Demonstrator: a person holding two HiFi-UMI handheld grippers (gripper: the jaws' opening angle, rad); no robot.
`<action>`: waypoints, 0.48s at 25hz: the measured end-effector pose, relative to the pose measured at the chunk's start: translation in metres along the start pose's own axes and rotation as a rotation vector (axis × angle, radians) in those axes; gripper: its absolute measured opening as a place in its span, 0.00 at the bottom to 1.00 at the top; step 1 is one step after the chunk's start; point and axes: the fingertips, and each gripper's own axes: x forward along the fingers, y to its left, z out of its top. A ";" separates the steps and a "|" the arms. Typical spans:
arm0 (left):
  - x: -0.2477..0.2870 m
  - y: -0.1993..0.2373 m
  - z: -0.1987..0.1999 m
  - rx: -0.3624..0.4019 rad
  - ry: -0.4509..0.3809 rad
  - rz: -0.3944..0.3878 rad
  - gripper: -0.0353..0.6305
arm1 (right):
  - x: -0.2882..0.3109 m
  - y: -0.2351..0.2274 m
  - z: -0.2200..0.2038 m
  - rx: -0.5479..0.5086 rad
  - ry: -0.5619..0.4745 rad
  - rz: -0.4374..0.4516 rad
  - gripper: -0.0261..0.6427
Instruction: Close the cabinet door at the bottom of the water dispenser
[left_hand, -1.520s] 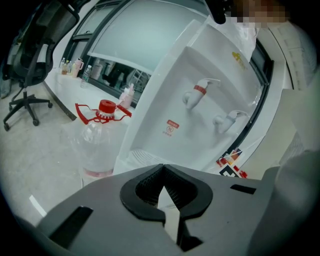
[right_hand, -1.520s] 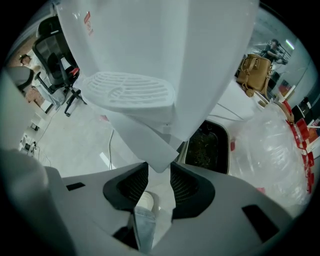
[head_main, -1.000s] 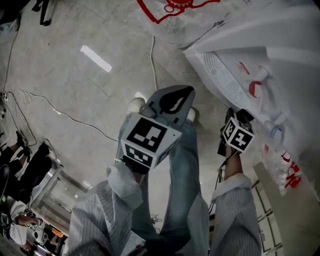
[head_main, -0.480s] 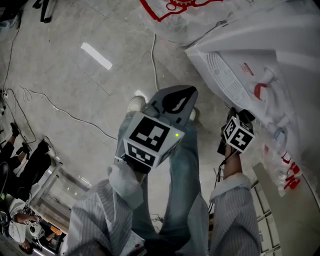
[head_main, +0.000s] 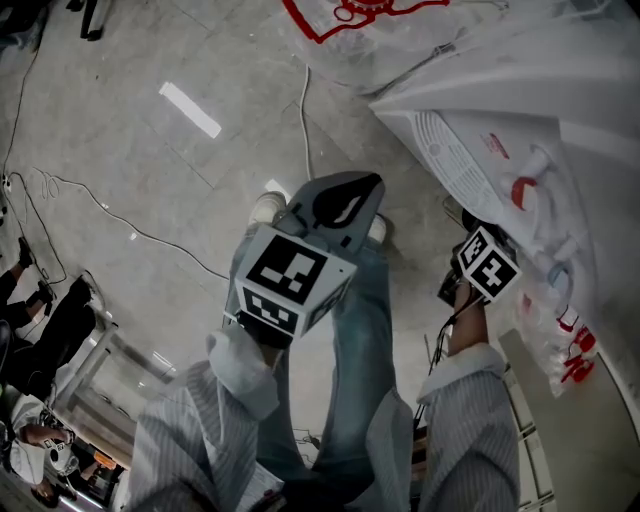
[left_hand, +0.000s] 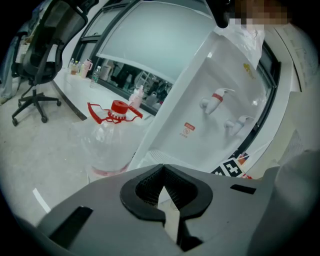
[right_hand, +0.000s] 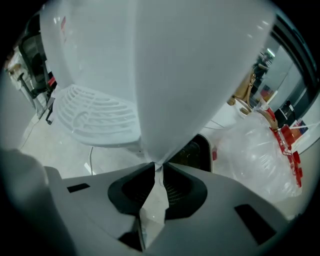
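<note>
The white water dispenser (head_main: 500, 130) leans in from the upper right of the head view, with its grilled drip tray (head_main: 450, 150) and red tap (head_main: 525, 185). My right gripper (head_main: 472, 224) reaches under its front. In the right gripper view the jaws of the right gripper (right_hand: 156, 169) are closing, and they pinch the thin edge of the white cabinet door (right_hand: 170, 75). The dark cabinet opening (right_hand: 196, 150) shows behind it. My left gripper (head_main: 345, 195) hangs mid-frame over the floor, away from the dispenser (left_hand: 215, 115). Its jaws (left_hand: 162, 172) are shut on nothing.
A clear water bottle (left_hand: 112, 130) with a red cap stands on the floor left of the dispenser. A white cable (head_main: 100, 205) runs across the tiled floor. My legs and shoes (head_main: 268, 208) are under the left gripper. An office chair (left_hand: 45, 50) stands far left.
My right gripper has shifted slightly to the right, closer under the dispenser's front. The left gripper has stayed where it was.
</note>
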 end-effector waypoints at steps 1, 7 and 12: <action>0.000 -0.001 0.000 -0.003 -0.003 0.001 0.07 | 0.000 0.000 -0.001 0.000 0.000 0.002 0.12; 0.003 -0.005 0.005 0.010 -0.009 -0.013 0.07 | 0.000 0.003 -0.002 -0.017 -0.004 0.005 0.12; 0.000 -0.011 0.012 0.018 -0.013 -0.026 0.07 | 0.000 0.005 -0.004 -0.028 -0.004 0.025 0.12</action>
